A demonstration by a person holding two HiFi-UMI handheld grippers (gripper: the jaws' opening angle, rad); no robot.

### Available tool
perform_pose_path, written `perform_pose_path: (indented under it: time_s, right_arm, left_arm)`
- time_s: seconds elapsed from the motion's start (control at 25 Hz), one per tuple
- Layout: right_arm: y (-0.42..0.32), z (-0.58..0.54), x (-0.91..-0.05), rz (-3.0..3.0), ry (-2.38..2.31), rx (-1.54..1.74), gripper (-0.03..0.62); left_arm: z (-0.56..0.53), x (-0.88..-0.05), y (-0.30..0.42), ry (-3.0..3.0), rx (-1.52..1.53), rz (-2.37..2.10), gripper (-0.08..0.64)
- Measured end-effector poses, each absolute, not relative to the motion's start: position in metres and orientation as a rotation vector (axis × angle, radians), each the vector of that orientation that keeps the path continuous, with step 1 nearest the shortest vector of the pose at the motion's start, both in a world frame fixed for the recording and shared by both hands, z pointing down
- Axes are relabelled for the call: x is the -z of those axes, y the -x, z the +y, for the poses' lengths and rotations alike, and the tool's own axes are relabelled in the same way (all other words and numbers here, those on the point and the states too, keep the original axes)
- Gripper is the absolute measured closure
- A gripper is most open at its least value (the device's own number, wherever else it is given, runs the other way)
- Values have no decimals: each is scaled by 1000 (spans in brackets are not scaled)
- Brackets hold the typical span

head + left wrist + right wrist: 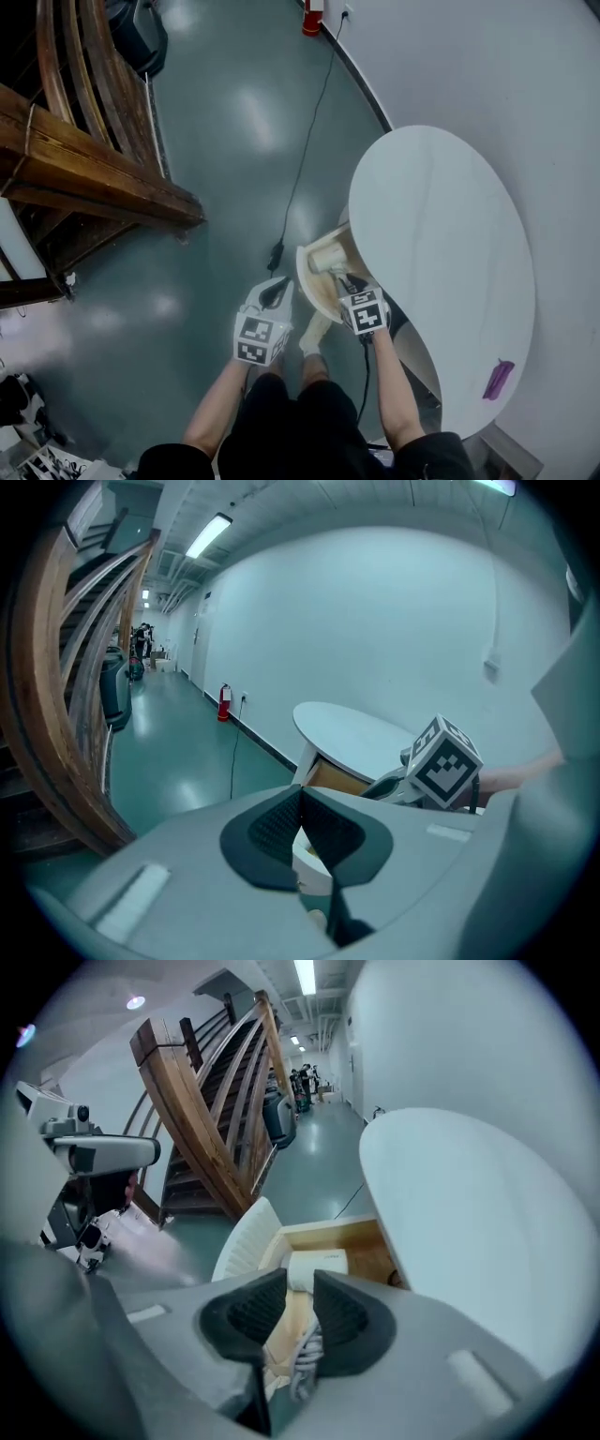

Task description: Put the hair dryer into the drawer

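The hair dryer point(317, 1269) lies in the open drawer point(339, 1233). Its cord point(305, 1356), bunched at the near end, might jam when the drawer closes. The left tongs point(300, 793) are pressed together; the right tongs point(300, 1281) are slightly spread and empty.

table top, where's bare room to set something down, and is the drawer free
Nearly all of the white table top is bare, right up to the wall; only a purple object lies by its near end. The open drawer is crowded: the hair dryer and its cord lie in it, with the right gripper just above.
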State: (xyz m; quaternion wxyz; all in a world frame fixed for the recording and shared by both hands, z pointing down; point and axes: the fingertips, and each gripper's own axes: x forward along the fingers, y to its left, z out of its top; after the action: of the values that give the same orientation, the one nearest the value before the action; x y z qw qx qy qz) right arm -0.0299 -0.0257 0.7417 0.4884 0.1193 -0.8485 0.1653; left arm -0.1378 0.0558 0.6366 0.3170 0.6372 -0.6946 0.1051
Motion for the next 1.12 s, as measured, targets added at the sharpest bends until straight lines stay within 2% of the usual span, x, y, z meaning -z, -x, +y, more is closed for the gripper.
perform_pose_path:
  time_s: [0.28, 1.12]
  right_arm:
    - [22, -39, -677, -2190, -451, -364, 588]
    - [-50, -57, -481, -2502, -953, -372, 589]
  left_arm:
    - [42, -593, 122, -1781, -291, -1818, 555]
    - [21, -435, 87, -2116, -245, -1891, 555]
